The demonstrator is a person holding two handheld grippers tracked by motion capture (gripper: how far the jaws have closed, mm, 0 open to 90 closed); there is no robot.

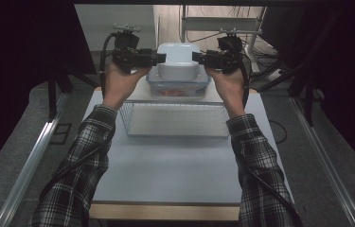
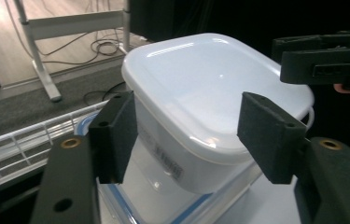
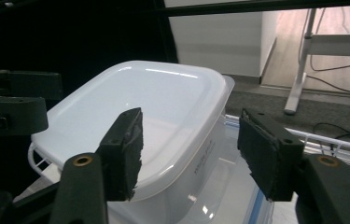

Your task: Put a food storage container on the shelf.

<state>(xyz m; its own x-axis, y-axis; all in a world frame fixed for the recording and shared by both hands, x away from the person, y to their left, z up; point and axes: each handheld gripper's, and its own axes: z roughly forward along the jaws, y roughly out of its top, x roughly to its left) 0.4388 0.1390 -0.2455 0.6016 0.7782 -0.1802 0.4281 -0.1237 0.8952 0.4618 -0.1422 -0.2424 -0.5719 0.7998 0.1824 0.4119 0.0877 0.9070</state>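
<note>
A white lidded tub [image 1: 178, 59] stands on top of a clear box with a blue rim [image 1: 179, 86]. That box rests on the far end of a wire basket [image 1: 175, 119]. My left gripper [image 1: 160, 58] is level with the tub's left side and my right gripper [image 1: 196, 57] with its right side. Both point inward at it. In the left gripper view the left gripper [image 2: 186, 135] is open just short of the tub [image 2: 210, 88], with the right gripper [image 2: 322, 63] beyond. In the right gripper view the right gripper [image 3: 189, 149] is open in front of the tub [image 3: 154, 102].
The wire basket sits at the far half of a pale blue table [image 1: 175, 165]. Beyond the table are a white frame [image 1: 222, 23] and floor cables [image 1: 260, 56]. Dark curtains [image 1: 19, 47] flank both sides.
</note>
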